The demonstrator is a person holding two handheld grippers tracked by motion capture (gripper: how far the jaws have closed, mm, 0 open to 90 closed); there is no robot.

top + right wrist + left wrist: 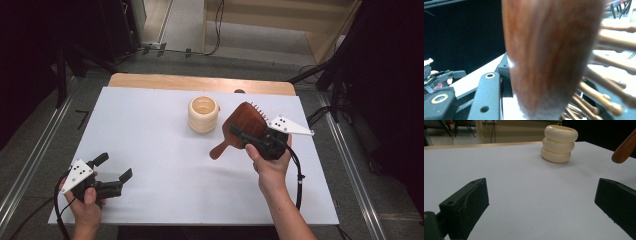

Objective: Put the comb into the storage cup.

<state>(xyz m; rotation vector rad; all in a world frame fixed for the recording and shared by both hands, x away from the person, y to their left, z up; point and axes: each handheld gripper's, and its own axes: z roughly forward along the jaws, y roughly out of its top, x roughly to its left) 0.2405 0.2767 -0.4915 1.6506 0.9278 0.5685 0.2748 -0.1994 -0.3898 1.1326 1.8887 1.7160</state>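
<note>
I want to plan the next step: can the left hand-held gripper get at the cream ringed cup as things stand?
Probably yes. The left hand-held gripper is open and holds nothing, and bare white table lies between it and the cream ringed cup. The wooden hairbrush is off to the side.

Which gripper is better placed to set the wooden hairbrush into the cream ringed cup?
Right. The right gripper is shut on the hairbrush, lifted beside the cup, its handle pointing down. The left gripper is open with nothing between its jaws, near the table's front edge.
</note>
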